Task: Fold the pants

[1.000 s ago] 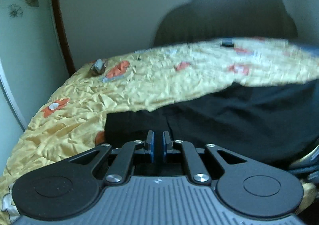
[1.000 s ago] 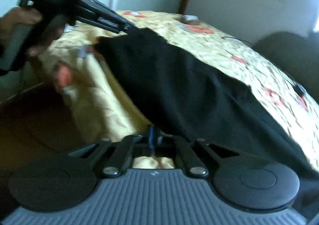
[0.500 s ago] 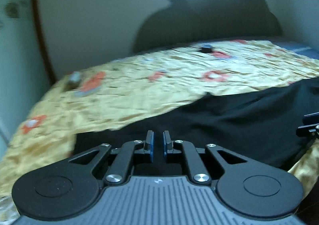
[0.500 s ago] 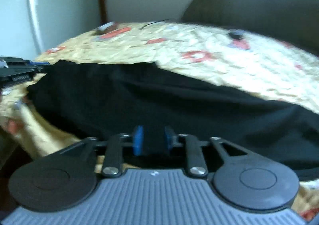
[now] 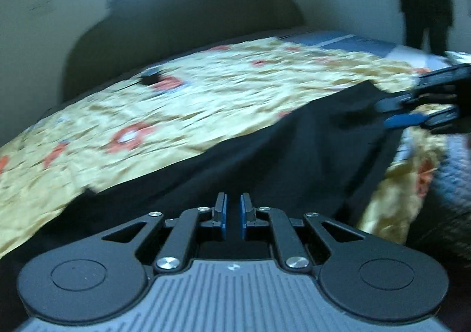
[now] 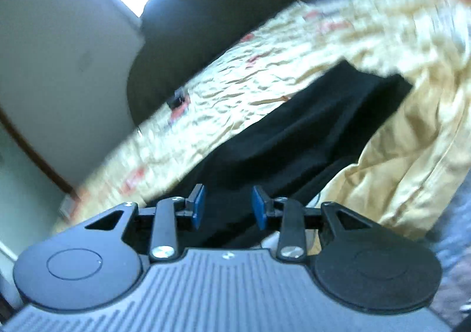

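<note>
The left gripper [image 5: 232,214] is nearly closed, its blue pads a narrow slit apart, black cloth of the pants [image 5: 265,161] behind them; whether they pinch it I cannot tell. The right gripper [image 6: 226,208] stands apart, pads clear of the cloth. The pants lie along the near edge of the bed on a yellow bedspread [image 5: 191,102] with red flowers.
</note>
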### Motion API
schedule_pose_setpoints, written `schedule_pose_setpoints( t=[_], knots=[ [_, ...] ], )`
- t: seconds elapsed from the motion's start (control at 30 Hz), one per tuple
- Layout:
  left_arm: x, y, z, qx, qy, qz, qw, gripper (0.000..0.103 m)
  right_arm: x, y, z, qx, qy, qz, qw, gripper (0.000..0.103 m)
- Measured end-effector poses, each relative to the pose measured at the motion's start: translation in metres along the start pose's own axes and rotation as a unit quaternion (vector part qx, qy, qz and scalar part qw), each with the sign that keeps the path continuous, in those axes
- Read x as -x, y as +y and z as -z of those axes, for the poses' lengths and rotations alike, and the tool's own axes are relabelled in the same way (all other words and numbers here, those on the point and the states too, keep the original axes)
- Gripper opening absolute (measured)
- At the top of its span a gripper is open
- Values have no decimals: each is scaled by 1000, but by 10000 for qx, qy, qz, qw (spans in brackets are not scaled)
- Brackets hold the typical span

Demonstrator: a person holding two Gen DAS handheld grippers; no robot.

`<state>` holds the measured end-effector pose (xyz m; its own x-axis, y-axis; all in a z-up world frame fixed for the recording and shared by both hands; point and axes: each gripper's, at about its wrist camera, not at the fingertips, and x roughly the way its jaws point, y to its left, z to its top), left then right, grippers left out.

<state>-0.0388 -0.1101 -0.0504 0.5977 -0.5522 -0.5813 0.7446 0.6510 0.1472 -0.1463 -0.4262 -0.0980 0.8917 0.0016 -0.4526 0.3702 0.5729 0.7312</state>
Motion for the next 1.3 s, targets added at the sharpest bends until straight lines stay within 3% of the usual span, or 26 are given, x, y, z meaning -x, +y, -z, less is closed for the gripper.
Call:
schedule_pose_setpoints(
  t=[0.1, 0.17, 0.3, 0.33, 0.43, 0.5, 0.53, 0.67, 0.77, 0.9, 0.93, 1.03, 1.1, 1.17, 1.3],
  knots=[
    [-6, -22, -3, -172, 12, 197, 9997, 9, -17, -21, 1, -685, 276, 139, 9972, 34],
    [-10, -32, -1, -336, 27, 257, 9991, 9, -11, -36, 3, -1069, 297, 1, 9938, 32],
    [-31, -44, -2, -383, 219, 296, 9986, 9, -13, -44, 5, -1397, 225, -25, 9899, 32],
    [-36, -46, -2, -383, 269, 316, 9984, 9, -17, -42, 3, -1387, 208, -45, 9901, 36],
    [-41, -56, -1, -582, 256, 153, 9979, 9, -33, -28, 1, -1113, 73, 11, 9938, 37],
    [-39, -56, -1, -628, 240, 137, 9976, 9, -32, -21, 1, -790, 23, 104, 9968, 25],
    [-37, -54, -1, -547, 253, 199, 9980, 9, -33, -18, -2, -661, 9, 114, 9977, 9],
    [-25, -40, -6, -54, 212, 554, 9982, 9, -15, -12, -6, -495, -134, -11, 9987, 7],
    [-15, -38, -9, -2, 71, 641, 9979, 9, -2, -6, -13, -400, -233, -154, 9988, 6],
    [-15, -32, -10, 88, 126, 736, 9972, 9, -14, -1, -15, 48, -17, 445, 9990, 7],
    [-16, -29, -9, 109, 178, 767, 9968, 9, -19, -2, -13, 104, 227, 554, 9982, 10],
    [-24, -26, -5, 96, 339, 684, 9970, 9, -15, -12, -4, -130, 265, 595, 9978, 18],
    [-25, -23, -3, 159, 410, 725, 9964, 9, -18, -20, -6, -656, 390, 280, 9967, 34],
    [-22, -20, -1, 216, 340, 731, 9965, 9, -19, -15, -5, -783, 343, 42, 9963, 60],
    [-21, -17, -1, 343, 293, 713, 9964, 9, -35, 0, 4, -541, 469, -13, 9974, 62]
  ],
)
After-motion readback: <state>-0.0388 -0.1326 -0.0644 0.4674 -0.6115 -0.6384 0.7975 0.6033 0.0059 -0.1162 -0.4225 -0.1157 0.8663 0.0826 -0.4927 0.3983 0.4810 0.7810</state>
